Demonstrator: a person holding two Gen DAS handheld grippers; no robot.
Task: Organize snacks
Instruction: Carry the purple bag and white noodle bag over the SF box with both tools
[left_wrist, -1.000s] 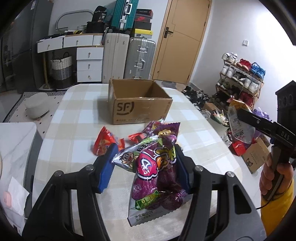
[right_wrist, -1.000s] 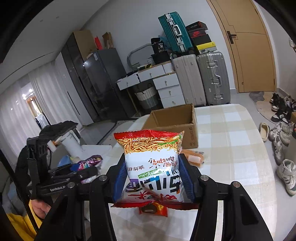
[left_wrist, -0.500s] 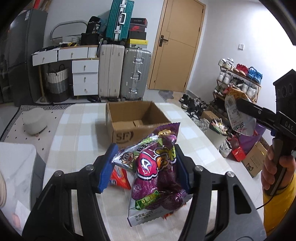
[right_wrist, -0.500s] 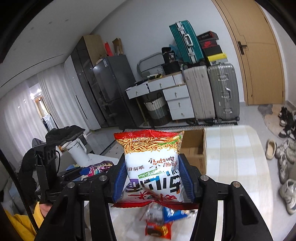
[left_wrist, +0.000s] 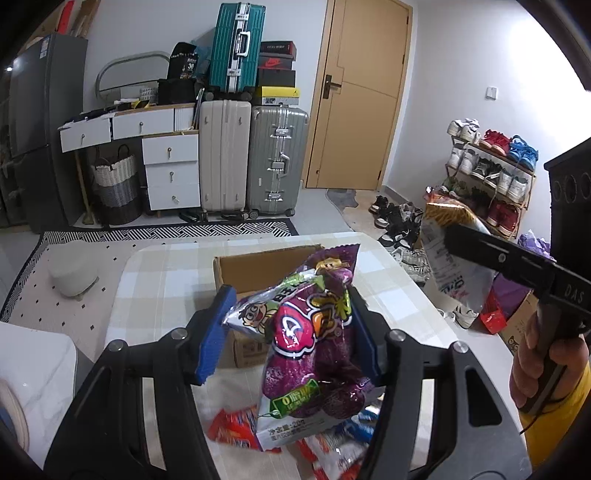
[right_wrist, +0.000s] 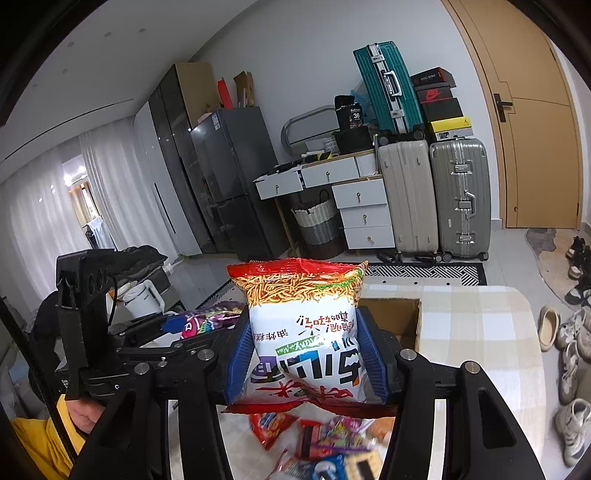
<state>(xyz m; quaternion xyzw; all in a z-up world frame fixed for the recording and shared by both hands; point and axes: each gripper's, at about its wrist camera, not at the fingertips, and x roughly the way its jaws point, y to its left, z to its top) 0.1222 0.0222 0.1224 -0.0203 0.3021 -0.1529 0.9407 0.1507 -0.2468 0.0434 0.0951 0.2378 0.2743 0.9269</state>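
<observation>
While both packets hang clear of the table, we judge the step in hand to be carrying them over to the cardboard box (left_wrist: 258, 271) and dropping them in. Our left gripper (left_wrist: 291, 332) is partly closed, its blue pads pressing the sides of the purple sweet-potato packet (left_wrist: 314, 347), with a second silvery packet (left_wrist: 255, 314) caught at the left pad; whether that one is truly pinched or only wedged we cannot tell. Our right gripper (right_wrist: 301, 354) is likewise partly closed on the white and red noodle snack bag (right_wrist: 303, 314), held upright by its lower half. The box sits open on the checked table (left_wrist: 159, 273), just beyond and below both loads. Loose snacks (right_wrist: 325, 439) lie on the table under the grippers.

To do this well, we would bring one packet at a time over the opening, not both at once, since the grippers are close together and could knock. We should get each bag's bottom edge inside the box walls before letting go, as the puffy bags may catch a rim and slide off. We should watch the silvery packet: it may drop early
</observation>
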